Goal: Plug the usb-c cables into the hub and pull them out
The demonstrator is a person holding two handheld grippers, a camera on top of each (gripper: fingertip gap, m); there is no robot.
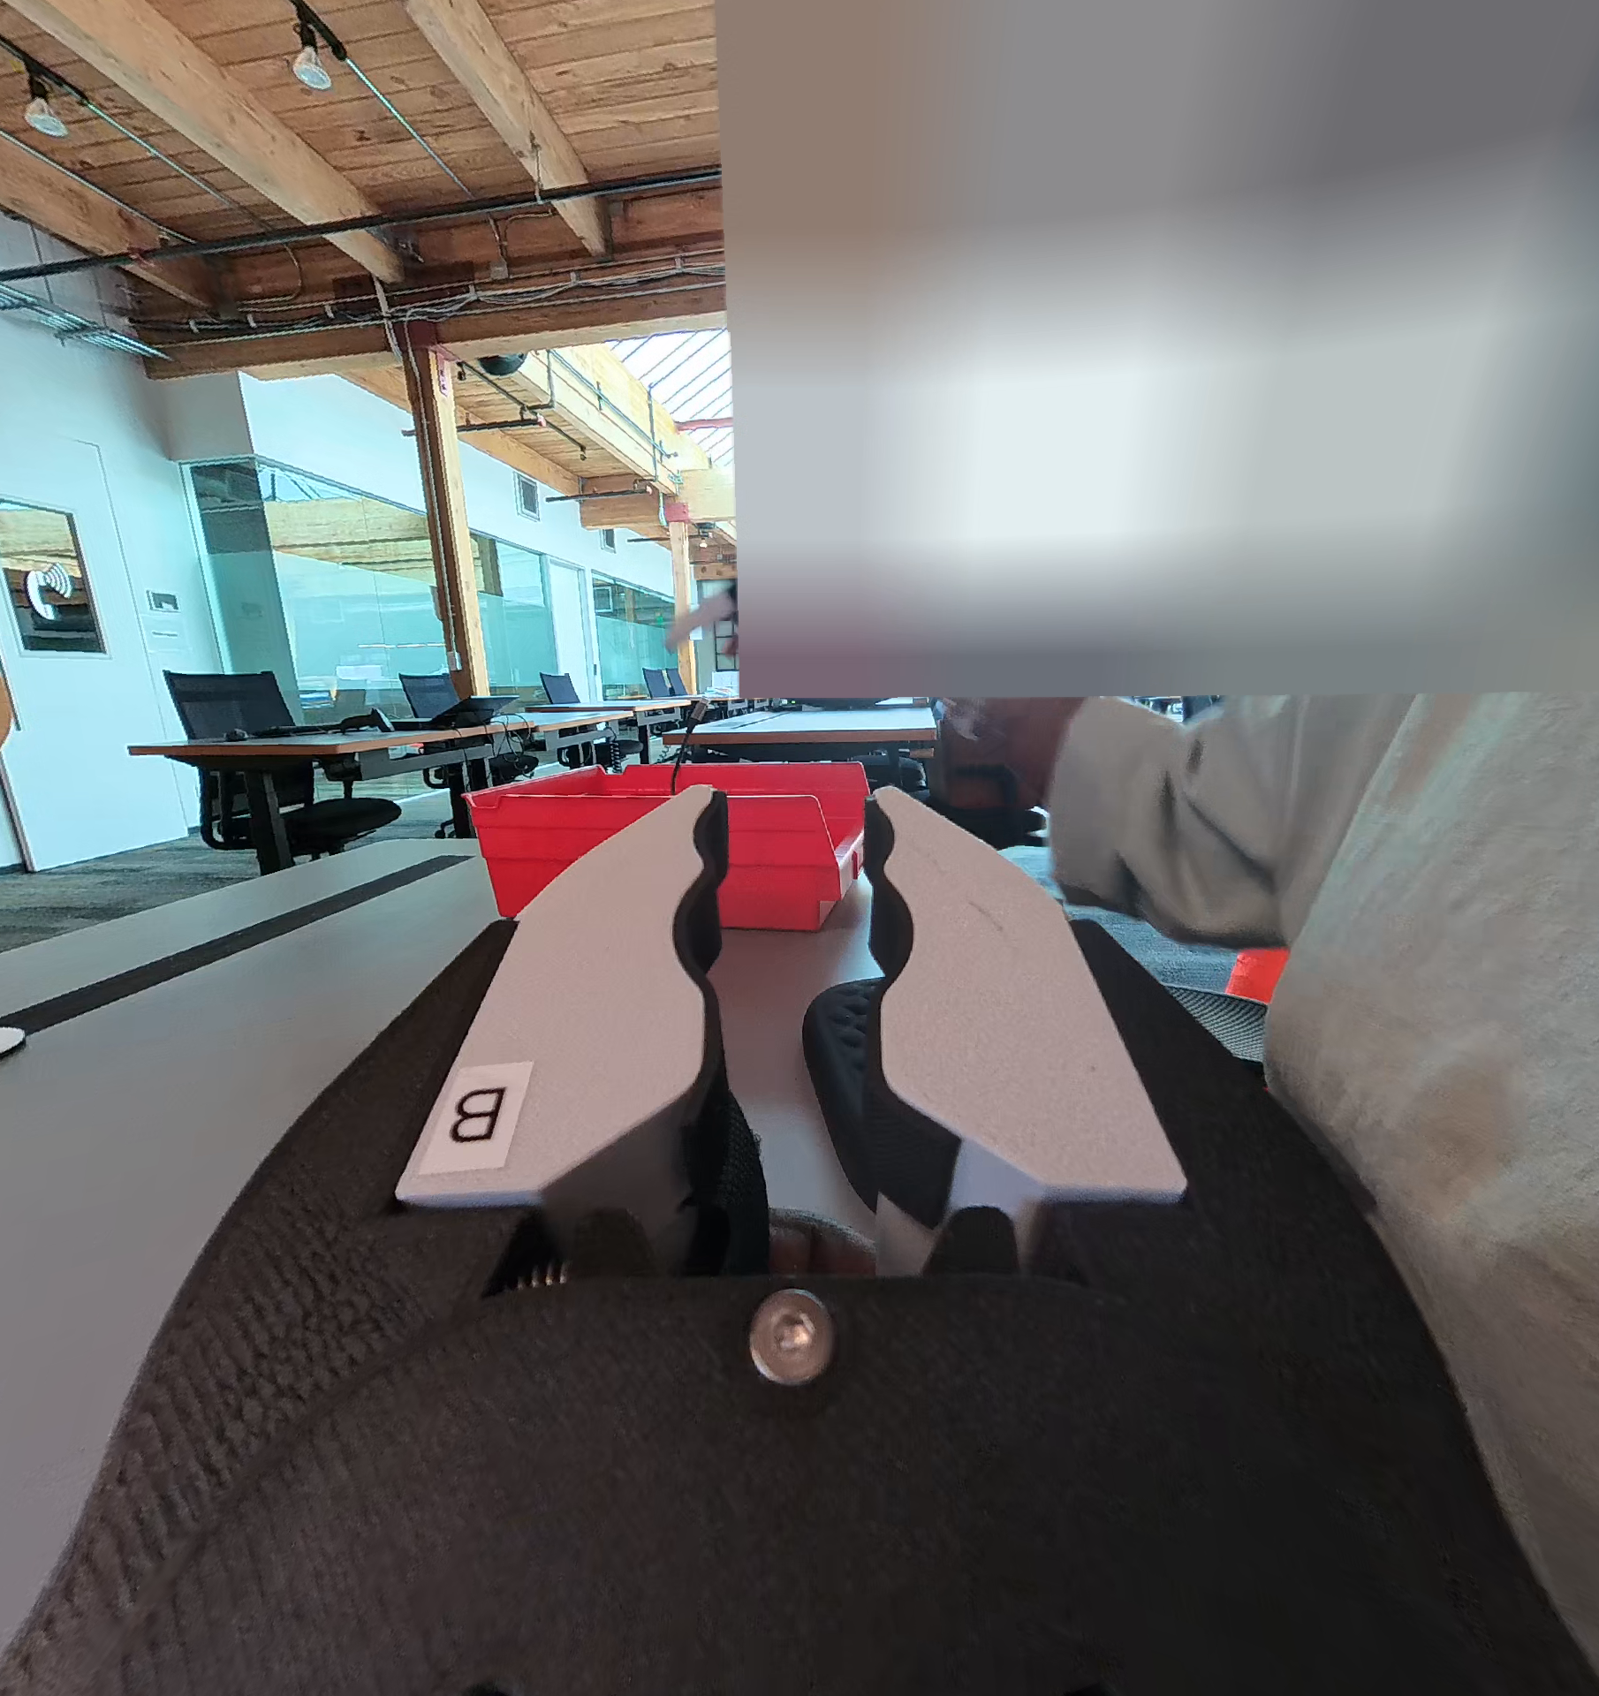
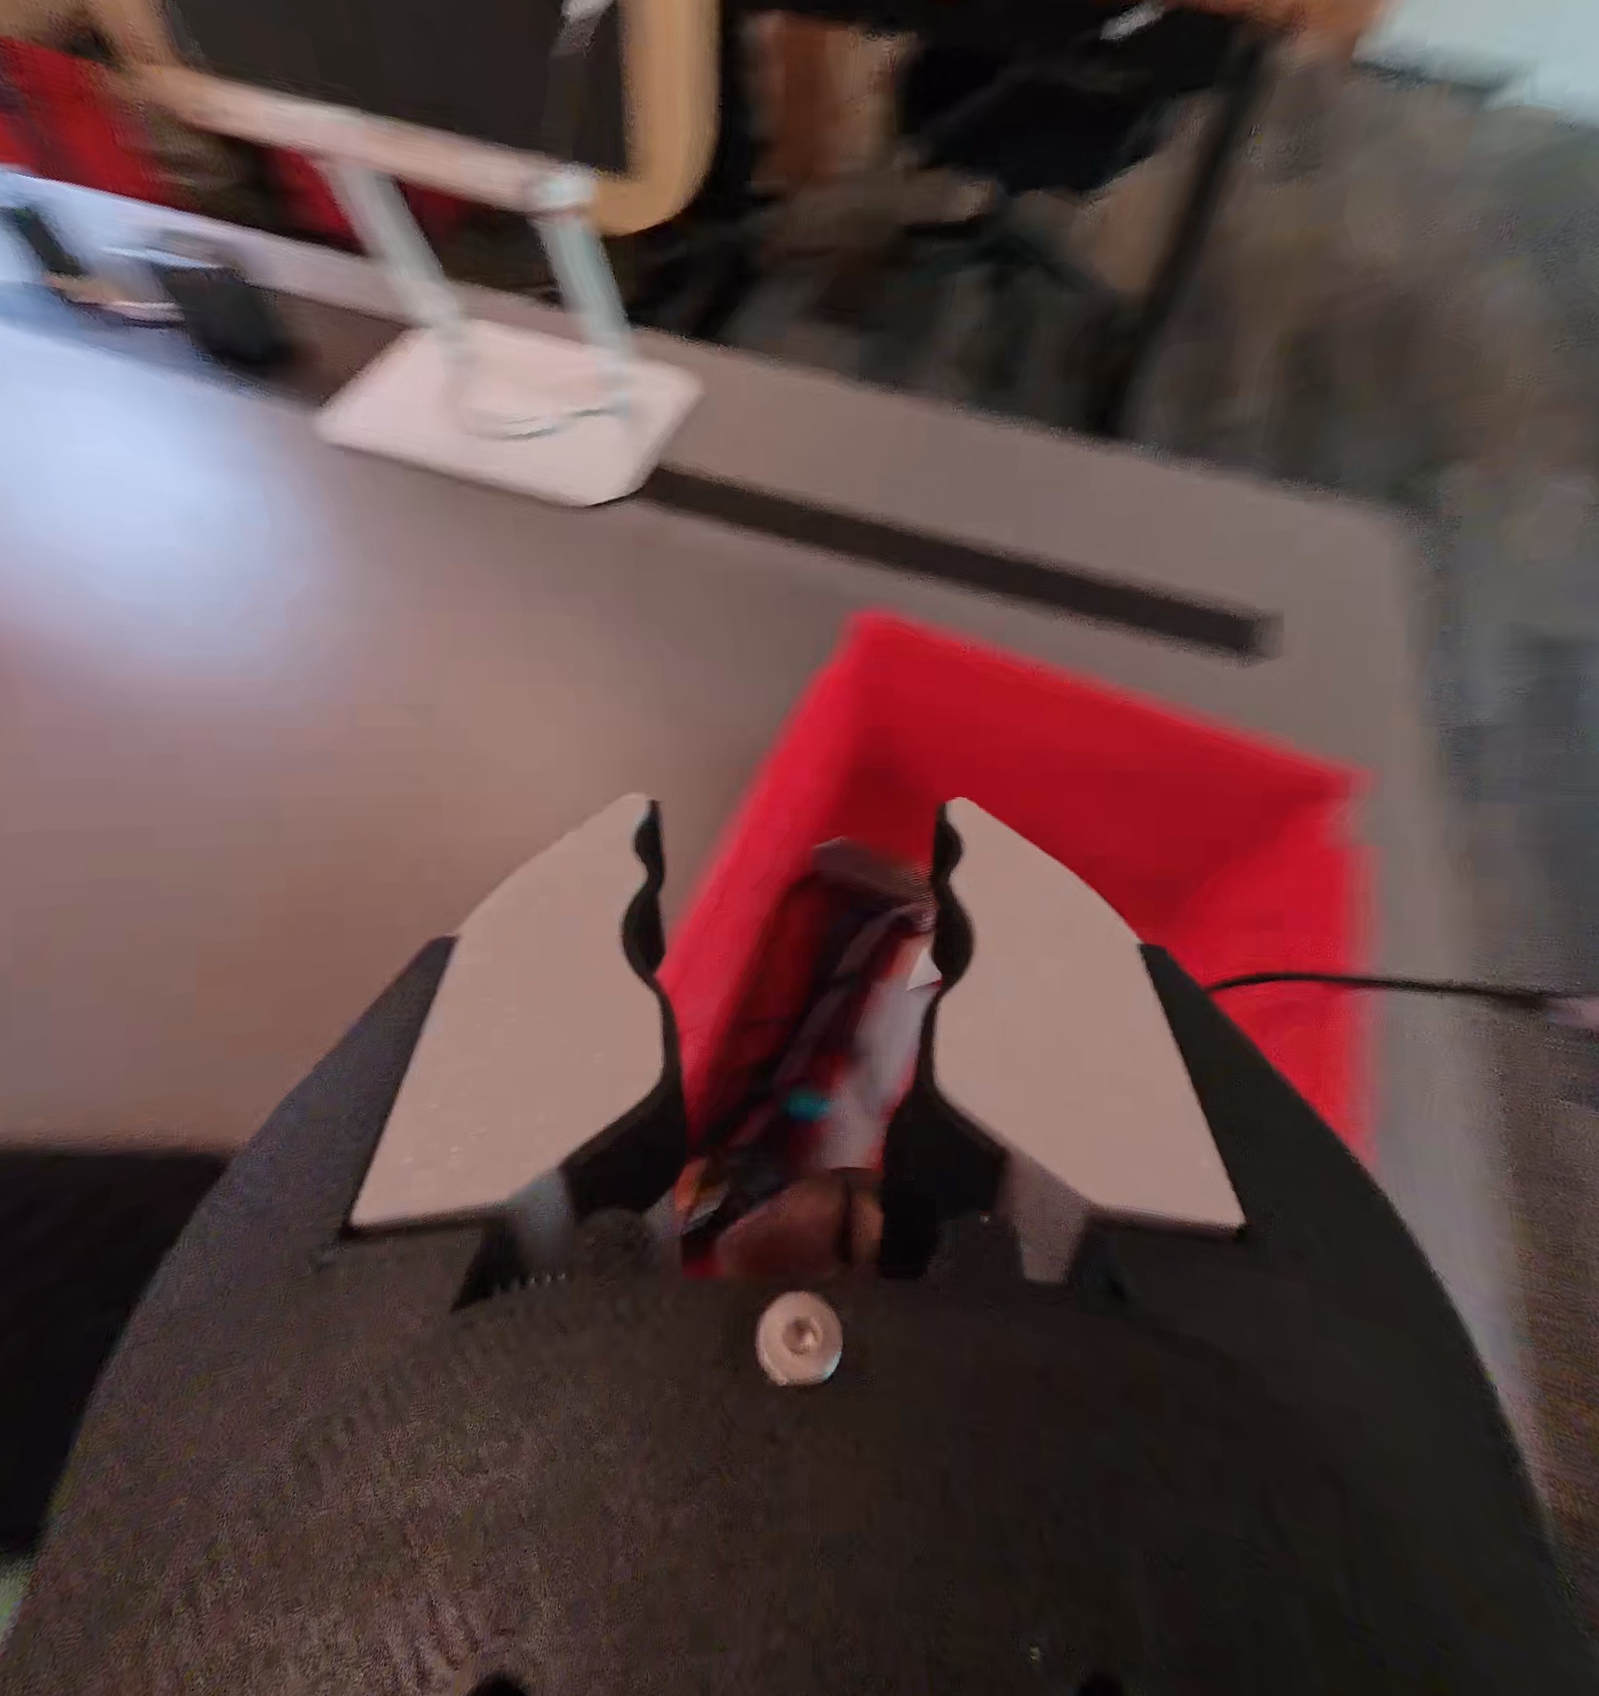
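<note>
My left gripper [image 1: 796, 817] is open and empty, low over the grey table [image 1: 181, 1055], pointing at a red bin [image 1: 777, 872] a little ahead. A thin dark cable [image 1: 686, 743] sticks up from the bin. My right gripper [image 2: 796, 826] is open and empty, hovering above the same red bin [image 2: 1099, 808]. Between its fingers I see a dark grey hub [image 2: 865, 867] and dark cables [image 2: 833, 973] lying in the bin. A black cable with a silver plug [image 2: 1420, 991] hangs over the bin's right side. The right wrist view is blurred.
A white monitor stand base [image 2: 511, 413] sits on the table at the far left. A dark slot [image 2: 961, 560] runs along the table's far side. A person in a light grey sleeve [image 1: 1282, 817] is at the right. Office desks and chairs [image 1: 254, 753] stand beyond.
</note>
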